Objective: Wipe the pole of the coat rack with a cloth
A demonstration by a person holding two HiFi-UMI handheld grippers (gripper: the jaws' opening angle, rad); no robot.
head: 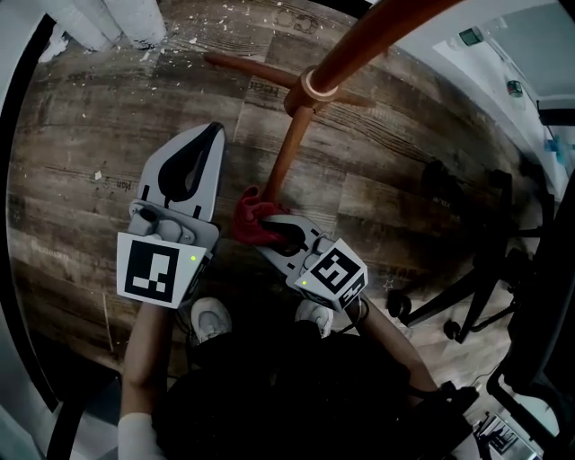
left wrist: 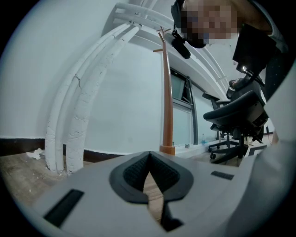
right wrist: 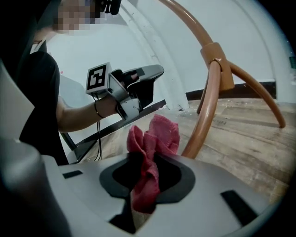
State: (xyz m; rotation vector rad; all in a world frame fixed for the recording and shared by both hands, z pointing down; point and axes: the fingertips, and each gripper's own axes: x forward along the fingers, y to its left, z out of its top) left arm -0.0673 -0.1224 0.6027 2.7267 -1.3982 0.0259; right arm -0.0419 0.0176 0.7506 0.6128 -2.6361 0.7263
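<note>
The brown coat rack pole (head: 359,45) runs down to a pale collar (head: 316,85), where curved legs spread over the wooden floor. A red cloth (head: 250,218) is pinched in my right gripper (head: 269,225), which is shut on it beside the lower part of the near leg (head: 286,153). In the right gripper view the cloth (right wrist: 155,139) bunches out of my right gripper (right wrist: 145,159), just left of that leg (right wrist: 206,111). Left of the rack, my left gripper (head: 214,135) is shut and holds nothing. Its own view shows the left gripper (left wrist: 149,157) below the upright pole (left wrist: 167,92).
White pipes (head: 108,22) rise in the far left corner, with white debris scattered on the floor around them. A black office chair (head: 467,278) stands at the right. The person's shoes (head: 211,319) are directly below the grippers.
</note>
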